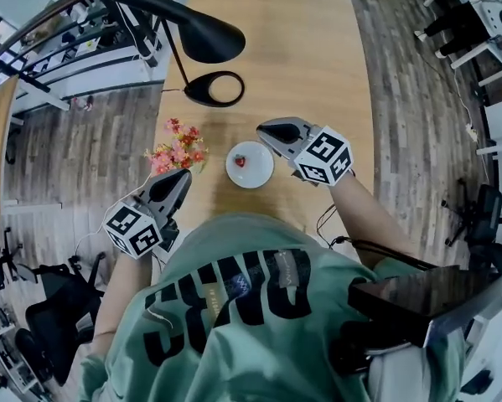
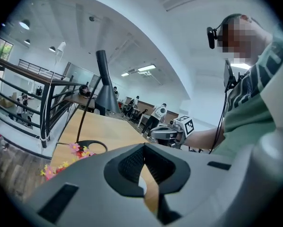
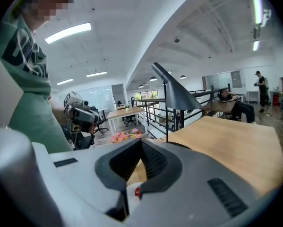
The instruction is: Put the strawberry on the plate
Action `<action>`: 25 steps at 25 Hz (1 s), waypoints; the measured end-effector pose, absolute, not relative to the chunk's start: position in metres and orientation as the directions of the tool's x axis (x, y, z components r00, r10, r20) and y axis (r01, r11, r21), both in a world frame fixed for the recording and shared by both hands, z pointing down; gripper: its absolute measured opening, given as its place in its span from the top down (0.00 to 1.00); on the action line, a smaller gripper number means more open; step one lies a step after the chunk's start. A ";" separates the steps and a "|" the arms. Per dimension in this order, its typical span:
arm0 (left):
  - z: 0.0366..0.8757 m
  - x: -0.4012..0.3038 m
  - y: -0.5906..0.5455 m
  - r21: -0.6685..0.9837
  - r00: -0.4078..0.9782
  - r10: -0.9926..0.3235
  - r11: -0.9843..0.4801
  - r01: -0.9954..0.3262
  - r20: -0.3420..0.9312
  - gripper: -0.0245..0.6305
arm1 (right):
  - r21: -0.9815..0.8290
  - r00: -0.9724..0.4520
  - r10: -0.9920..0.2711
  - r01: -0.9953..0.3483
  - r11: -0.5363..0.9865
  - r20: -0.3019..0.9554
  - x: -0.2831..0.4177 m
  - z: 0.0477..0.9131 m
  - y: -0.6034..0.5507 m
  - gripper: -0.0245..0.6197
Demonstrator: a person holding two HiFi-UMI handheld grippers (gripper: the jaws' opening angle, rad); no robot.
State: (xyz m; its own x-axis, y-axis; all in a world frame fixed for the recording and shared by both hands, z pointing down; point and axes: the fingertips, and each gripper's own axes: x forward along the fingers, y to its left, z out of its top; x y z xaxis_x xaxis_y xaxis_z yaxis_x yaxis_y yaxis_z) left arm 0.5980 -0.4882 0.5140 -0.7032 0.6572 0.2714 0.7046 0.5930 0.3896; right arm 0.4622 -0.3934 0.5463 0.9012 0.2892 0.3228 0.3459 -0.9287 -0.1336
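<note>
Right gripper view is showing us the right gripper [image 3: 141,142] with its jaws pressed together on nothing. Through the gap beneath them the strawberry [image 3: 137,191] is sitting below, apart from the pads. Left gripper view is giving the same reading for the left gripper [image 2: 143,146]: jaws meeting at the tips, nothing between them. In the head view the strawberry is lying on the small white plate [image 1: 263,174], a little left of its middle, and the grippers are hanging over the counter [image 1: 309,48], one on each side of the plate. We are judging the placing done, so the step in hand is getting clear cleanly. We are advising a straight retreat up and back towards the body, keeping the jaws away from the plate's rim. The left side is needing most care, since the pink flowers [image 1: 179,153] are standing just beside that gripper. The black lamp [image 1: 209,36] is well apart, farther up the counter.
</note>
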 end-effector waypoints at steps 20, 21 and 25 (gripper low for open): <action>0.437 0.646 -0.502 0.330 -0.680 0.726 0.620 0.712 0.104 0.96 | -0.226 0.914 0.373 0.401 -0.888 0.159 0.458 0.456 -0.403 0.95; 0.436 0.646 -0.503 0.331 -0.679 0.727 0.620 0.711 0.098 0.96 | -0.214 0.915 0.369 0.398 -0.892 0.164 0.459 0.454 -0.406 0.95; 0.434 0.645 -0.505 0.337 -0.679 0.729 0.620 0.708 0.086 0.96 | -0.195 0.919 0.357 0.385 -0.902 0.164 0.461 0.446 -0.412 0.95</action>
